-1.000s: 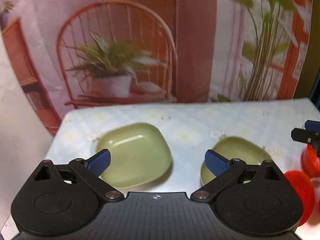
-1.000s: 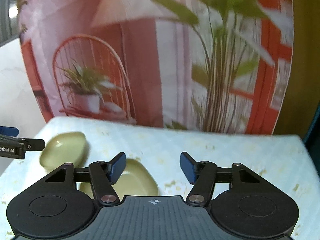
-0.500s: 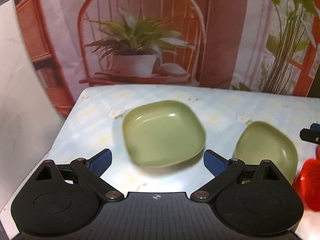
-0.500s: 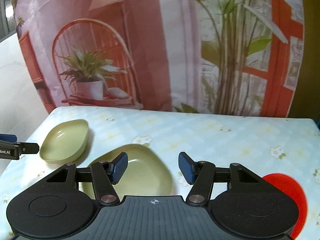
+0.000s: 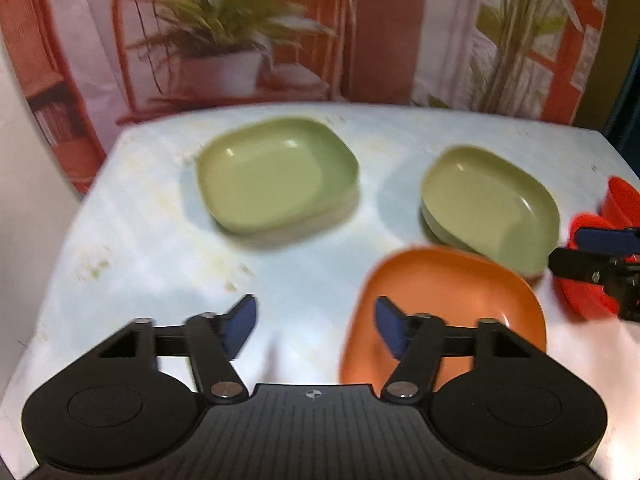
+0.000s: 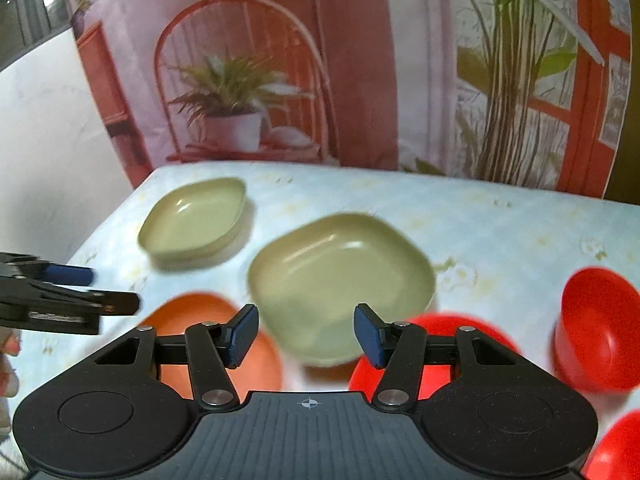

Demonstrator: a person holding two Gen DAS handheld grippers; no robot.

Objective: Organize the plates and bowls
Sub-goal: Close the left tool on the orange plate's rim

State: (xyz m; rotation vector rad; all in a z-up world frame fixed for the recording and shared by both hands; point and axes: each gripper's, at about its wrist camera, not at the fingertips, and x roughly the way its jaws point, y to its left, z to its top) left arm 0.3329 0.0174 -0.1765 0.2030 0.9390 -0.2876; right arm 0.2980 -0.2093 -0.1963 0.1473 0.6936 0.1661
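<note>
Two green square plates lie on the table: a far-left one and a nearer one. An orange plate lies in front of them. Red bowls stand at the right, and a red dish lies under my right gripper. My left gripper is open and empty above the table beside the orange plate. My right gripper is open and empty over the near edge of the nearer green plate.
The table has a pale floral cloth. A printed backdrop with a chair and plants hangs behind its far edge. A white wall is to the left. Each gripper shows in the other's view: the right one, the left one.
Both grippers have pulled back and up, so more of the table shows. The orange plate and the red bowls have come into view. Both grippers' jaws have stayed open.
</note>
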